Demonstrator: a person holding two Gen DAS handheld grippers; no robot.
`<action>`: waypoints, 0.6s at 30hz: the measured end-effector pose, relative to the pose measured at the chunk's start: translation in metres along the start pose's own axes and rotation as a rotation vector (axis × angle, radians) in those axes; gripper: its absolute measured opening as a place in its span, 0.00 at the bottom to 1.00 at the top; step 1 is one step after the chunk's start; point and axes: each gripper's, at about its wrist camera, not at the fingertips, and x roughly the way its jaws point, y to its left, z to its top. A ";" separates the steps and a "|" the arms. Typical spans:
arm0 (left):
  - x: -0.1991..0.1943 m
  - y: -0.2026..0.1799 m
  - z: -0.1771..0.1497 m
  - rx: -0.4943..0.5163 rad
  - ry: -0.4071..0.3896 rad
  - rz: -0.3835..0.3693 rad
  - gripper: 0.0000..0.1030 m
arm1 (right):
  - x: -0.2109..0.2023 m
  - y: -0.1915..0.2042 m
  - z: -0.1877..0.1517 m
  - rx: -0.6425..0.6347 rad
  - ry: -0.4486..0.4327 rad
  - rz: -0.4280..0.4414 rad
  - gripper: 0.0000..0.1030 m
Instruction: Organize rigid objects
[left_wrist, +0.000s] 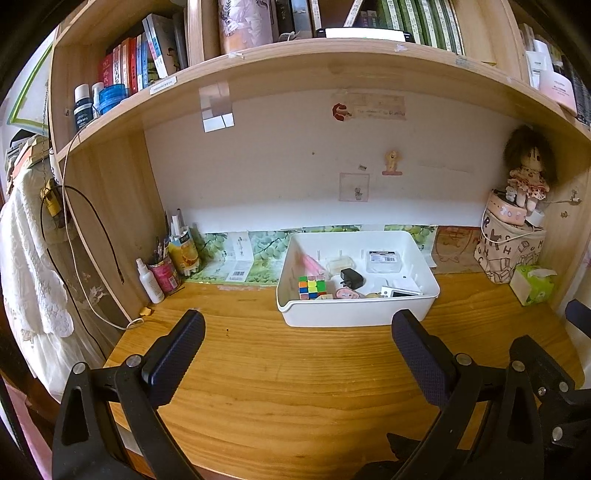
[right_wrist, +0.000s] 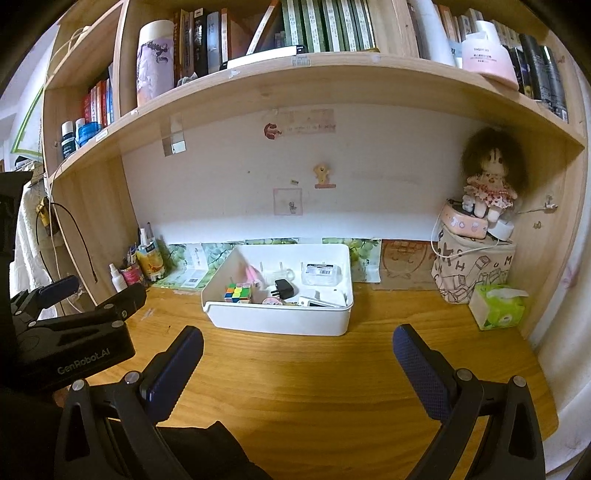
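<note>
A white plastic bin (left_wrist: 354, 314) (right_wrist: 280, 325) stands on the wooden desk (left_wrist: 295, 387) (right_wrist: 314, 387) toward the back. Inside lie a colourful puzzle cube (left_wrist: 312, 287) (right_wrist: 238, 292), a black charger plug (left_wrist: 351, 277) (right_wrist: 283, 288), a clear labelled box (left_wrist: 383, 260) (right_wrist: 320, 274), a pink item (left_wrist: 312, 264) (right_wrist: 253, 276) and several small pieces. My left gripper (left_wrist: 297, 325) hovers open over the desk in front of the bin, nothing between its fingers. My right gripper (right_wrist: 297, 339) is also open and empty, just short of the bin's front wall.
A spray bottle (left_wrist: 149, 280) and pen cups (left_wrist: 164, 271) crowd the back left corner. A printed fabric bin (right_wrist: 472, 273) with a doll (right_wrist: 487, 184) on top and a green tissue pack (right_wrist: 498, 306) stand at the right. A bookshelf (right_wrist: 295, 85) overhangs the desk. The left tool's body (right_wrist: 74, 332) sits beside my right one.
</note>
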 end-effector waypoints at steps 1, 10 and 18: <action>-0.001 -0.001 0.000 0.002 -0.003 -0.003 0.98 | 0.000 0.000 -0.001 0.001 0.003 0.002 1.00; -0.006 -0.004 -0.002 0.016 -0.023 -0.005 0.98 | 0.003 0.001 -0.003 0.012 0.027 0.001 1.00; -0.006 -0.003 -0.002 0.020 -0.023 -0.010 0.98 | 0.005 0.002 -0.005 0.017 0.042 -0.013 1.00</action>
